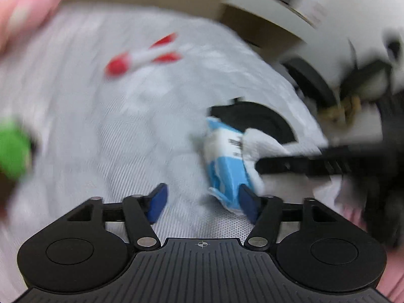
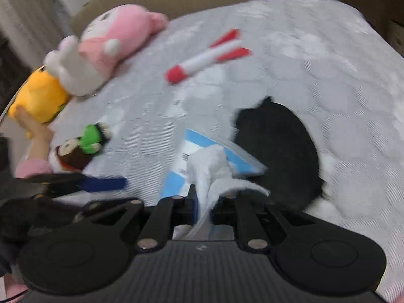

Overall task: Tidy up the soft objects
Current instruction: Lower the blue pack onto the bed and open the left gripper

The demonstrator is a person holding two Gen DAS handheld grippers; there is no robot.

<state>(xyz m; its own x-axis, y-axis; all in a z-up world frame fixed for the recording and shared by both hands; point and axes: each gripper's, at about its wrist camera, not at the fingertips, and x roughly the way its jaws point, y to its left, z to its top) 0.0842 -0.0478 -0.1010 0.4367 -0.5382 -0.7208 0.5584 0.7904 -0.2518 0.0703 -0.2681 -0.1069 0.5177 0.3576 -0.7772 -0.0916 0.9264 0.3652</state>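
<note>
- Pinching a white cloth (image 2: pixel 209 169), the right gripper (image 2: pixel 203 208) has its jaws drawn nearly together w/ the fabric bunched between them.
- Cloth lies on top of a blue-and-white packet (image 2: pixel 202 146); packet rests on the grey quilted bedspread (image 2: pixel 315 63), its far edge overlapping a black fabric piece (image 2: pixel 277 146).
- Left gripper (image 1: pixel 202 202) hovers w/ jaws spread wide, nothing between the blue pads (image 1: pixel 157 203); packet (image 1: pixel 222 156) sits just by its right pad, whether touching can't be told (motion blur).
- Left wrist view: right gripper comes in from the right as a black bar, tip buried in the cloth (image 1: pixel 255 141).
- Red-and-white rocket toy (image 2: pixel 209 55) lies further up the bedspread, apart from the packet.
- Pink-and-white plush (image 2: pixel 108 43) at far left of the bed, touching a yellow plush (image 2: pixel 40 96) below it.
- Small brown doll w/ green top (image 2: pixel 83 146) lies near the left edge, between the yellow plush and the left gripper's blue finger (image 2: pixel 106 183).
- A hand (image 2: pixel 32 126) w/ pink sleeve shows beside the yellow plush.
- Left view heavily blurred; white objects top right can't be identified.
</note>
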